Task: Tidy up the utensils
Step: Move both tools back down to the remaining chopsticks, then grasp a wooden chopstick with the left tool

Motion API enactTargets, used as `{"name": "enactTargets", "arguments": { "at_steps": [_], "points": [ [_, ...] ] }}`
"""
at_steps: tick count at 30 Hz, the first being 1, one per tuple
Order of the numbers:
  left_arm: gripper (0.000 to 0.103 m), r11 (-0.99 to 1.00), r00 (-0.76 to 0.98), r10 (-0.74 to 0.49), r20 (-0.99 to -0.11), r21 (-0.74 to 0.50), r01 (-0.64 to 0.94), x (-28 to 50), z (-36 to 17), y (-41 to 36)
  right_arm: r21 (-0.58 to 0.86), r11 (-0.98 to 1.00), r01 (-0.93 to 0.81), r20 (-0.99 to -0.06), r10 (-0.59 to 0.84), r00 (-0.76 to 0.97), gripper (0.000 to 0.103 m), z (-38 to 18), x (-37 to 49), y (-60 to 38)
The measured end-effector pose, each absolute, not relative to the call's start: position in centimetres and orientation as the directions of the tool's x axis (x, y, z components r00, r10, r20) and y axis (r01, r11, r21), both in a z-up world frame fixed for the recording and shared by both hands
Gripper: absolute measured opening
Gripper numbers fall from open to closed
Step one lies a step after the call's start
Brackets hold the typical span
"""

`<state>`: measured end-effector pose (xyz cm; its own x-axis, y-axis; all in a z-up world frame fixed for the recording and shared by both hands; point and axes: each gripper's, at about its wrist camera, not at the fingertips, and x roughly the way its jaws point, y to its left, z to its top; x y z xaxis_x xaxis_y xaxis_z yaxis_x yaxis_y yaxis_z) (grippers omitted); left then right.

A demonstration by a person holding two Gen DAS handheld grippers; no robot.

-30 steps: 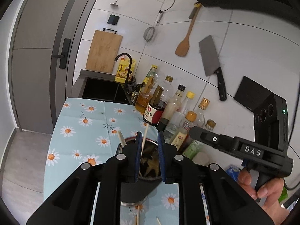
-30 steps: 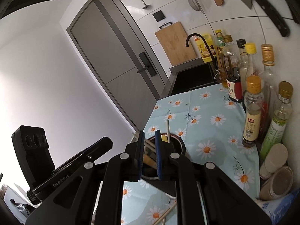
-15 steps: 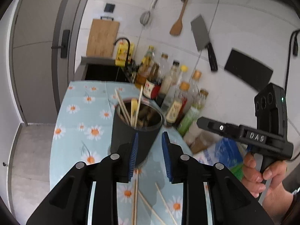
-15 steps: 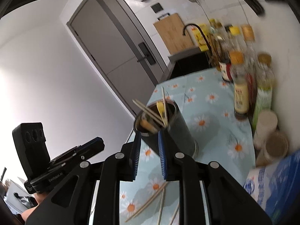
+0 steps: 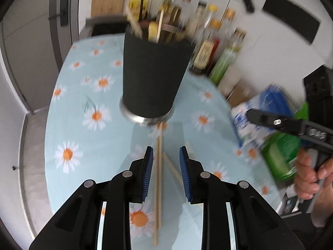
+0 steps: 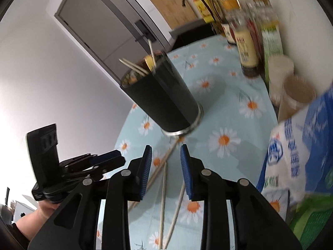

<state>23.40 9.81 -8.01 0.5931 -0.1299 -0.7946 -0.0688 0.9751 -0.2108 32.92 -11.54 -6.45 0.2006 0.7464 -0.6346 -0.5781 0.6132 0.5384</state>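
A black utensil cup (image 5: 153, 77) with a steel base stands on the daisy tablecloth (image 5: 83, 95) and holds several chopsticks. It also shows in the right wrist view (image 6: 164, 102). Loose wooden chopsticks (image 5: 158, 179) lie on the cloth in front of the cup, also seen in the right wrist view (image 6: 163, 195). My left gripper (image 5: 166, 156) is open and empty, low over the chopsticks. My right gripper (image 6: 166, 155) is open and empty, above the same chopsticks. The right gripper shows at the right of the left wrist view (image 5: 276, 123).
A row of sauce and oil bottles (image 5: 208, 39) stands along the tiled wall behind the cup. A blue and white bag (image 6: 299, 145) and two lidded jars (image 6: 295, 93) sit at the right. A sink (image 5: 108, 27) lies at the far end of the counter.
Both grippers have dropped from above the cup down toward the loose chopsticks on the cloth. Both jaws have opened wider. The cup has not moved.
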Motion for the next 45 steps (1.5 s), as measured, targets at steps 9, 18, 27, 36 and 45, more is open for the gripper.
{"name": "enactTargets", "arguments": {
  "at_steps": [9, 18, 27, 36, 45],
  "points": [
    [0.025, 0.976, 0.419, -0.143, -0.897, -0.198, -0.09, 24.9, -12.8, 10.6, 0.582, 0.618, -0.528, -0.662, 0.737, 0.133, 0.03, -9.7, 32.3, -11.8],
    [0.025, 0.983, 0.313, -0.125, -0.941, -0.16, -0.087, 26.3, -15.0, 10.3, 0.593, 0.631, -0.5, -0.677, 0.727, 0.114, 0.03, -11.4, 31.9, -12.2],
    [0.027, 0.993, 0.261, -0.077, -0.962, -0.097, -0.063, 27.9, -15.2, 9.3, 0.613, 0.624, -0.485, -0.666, 0.738, 0.108, 0.03, -11.4, 32.2, -13.0],
    [0.026, 0.999, 0.198, -0.024, -0.98, -0.031, -0.032, 29.3, -15.7, 8.1, 0.646, 0.593, -0.481, -0.641, 0.763, 0.08, 0.03, -11.5, 32.1, -13.5],
    [0.024, 0.999, 0.14, 0.015, -0.99, 0.008, -0.054, 30.6, -15.9, 6.9, 0.671, 0.571, -0.474, -0.639, 0.769, 0.021, 0.03, -12.0, 32.1, -13.4]
  ]
}}
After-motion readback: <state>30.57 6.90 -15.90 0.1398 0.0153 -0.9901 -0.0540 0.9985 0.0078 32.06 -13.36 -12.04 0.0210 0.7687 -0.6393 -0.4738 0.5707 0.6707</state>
